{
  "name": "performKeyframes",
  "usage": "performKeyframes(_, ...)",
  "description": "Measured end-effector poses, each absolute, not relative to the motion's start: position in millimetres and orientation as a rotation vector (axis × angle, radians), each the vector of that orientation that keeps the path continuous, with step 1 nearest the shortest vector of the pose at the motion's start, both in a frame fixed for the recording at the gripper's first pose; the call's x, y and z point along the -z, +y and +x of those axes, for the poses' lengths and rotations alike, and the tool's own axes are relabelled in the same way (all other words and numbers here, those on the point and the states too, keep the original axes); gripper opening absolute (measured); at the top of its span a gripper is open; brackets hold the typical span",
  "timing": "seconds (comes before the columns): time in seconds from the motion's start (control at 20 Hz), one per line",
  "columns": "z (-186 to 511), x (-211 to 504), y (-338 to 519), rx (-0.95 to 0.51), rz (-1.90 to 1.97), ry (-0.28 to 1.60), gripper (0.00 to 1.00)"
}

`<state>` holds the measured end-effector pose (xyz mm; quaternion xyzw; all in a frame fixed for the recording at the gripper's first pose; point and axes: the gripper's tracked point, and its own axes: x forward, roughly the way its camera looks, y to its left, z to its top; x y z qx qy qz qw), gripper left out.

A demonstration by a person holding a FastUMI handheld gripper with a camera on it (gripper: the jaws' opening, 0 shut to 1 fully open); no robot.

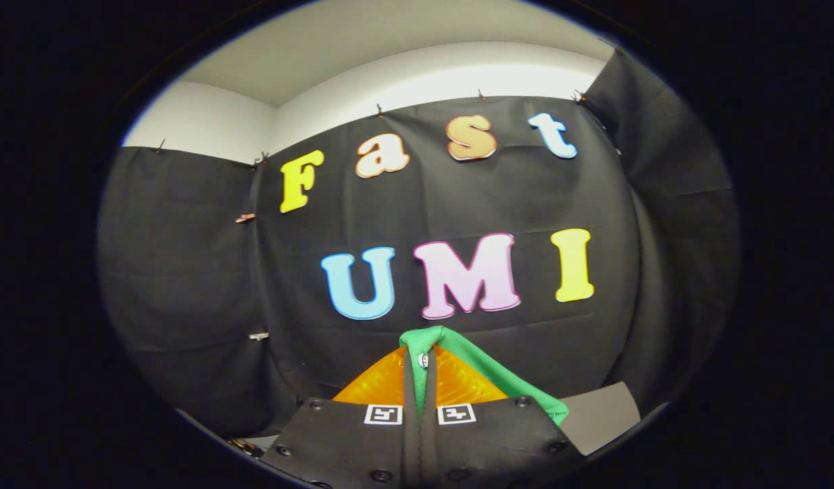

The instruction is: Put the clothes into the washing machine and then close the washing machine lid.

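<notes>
Green cloth is pinched between the gripper fingers, which are clenched on it; it drapes over the tips and trails down their right side, raised before the black booth wall.

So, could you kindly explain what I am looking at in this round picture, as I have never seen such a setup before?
This is taken by a fisheye camera riding on a hand-held two-finger gripper; a person carries it, and there is no robot arm. The camera looks forward along the two fingers, which rise from the bottom of the view. They are closed together on a green cloth, a piece of the clothing meant for the washing machine; it is pinched at the fingertips and drapes down to one side. The orange wedges beside the fingers seem to belong to the gripper itself. Beyond hangs the booth's black cloth wall, with a white wall above it. A pale grey surface sits low beside the cloth.
</notes>
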<state>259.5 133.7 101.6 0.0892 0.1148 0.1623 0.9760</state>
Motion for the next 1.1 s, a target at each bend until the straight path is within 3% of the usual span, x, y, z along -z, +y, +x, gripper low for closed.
performKeyframes(0.55, 250, -62, 303, -0.637, 0.216, 0.302, 0.05)
performKeyframes(1.1, 269, 132, 370, -0.718, 0.171, 0.612, 0.05)
